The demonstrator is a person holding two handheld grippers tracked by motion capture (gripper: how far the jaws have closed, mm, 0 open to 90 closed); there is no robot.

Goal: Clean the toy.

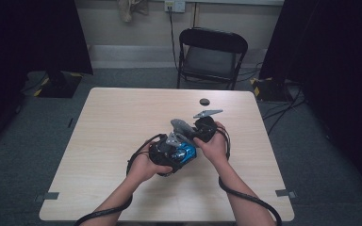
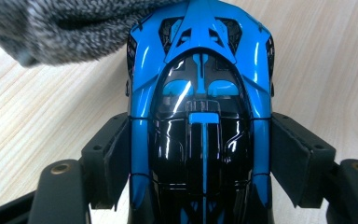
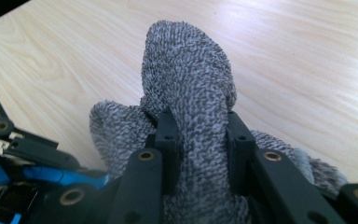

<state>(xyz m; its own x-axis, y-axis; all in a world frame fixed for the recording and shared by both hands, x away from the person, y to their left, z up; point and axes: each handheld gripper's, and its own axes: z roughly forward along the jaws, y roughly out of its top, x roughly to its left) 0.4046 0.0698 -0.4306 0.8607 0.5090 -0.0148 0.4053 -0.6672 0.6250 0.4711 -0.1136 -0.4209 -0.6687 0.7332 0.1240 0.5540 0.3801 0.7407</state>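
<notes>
- The car is a glossy toy, bright blue with a black cabin and a blue stripe down its middle; in the high view it shows as a blue patch between the two hands, low over the middle of the surface.
- The left hand-held gripper pinches the car across its width, one black pad flat against each flank.
- In the left gripper view the car's long axis runs straight away from the camera along the jaws, its vented end farthest out.
- The left hand comes in from the bottom with the forearm angled up toward the centre, cable looping behind it.
- The cloth is a grey, speckled, knitted piece, bunched and folded.
- The right hand-held gripper is squeezed tight on the cloth, a thick fold standing up between the jaws and rounding over beyond their tips.
- The right hand sits just beyond and beside the left, its gripper turned toward the car.
- In the left gripper view the cloth lies on the car's far end.
- Farther off, a small dark disc rests near the surface's far edge.
- Beyond the surface stands a black folding chair.
</notes>
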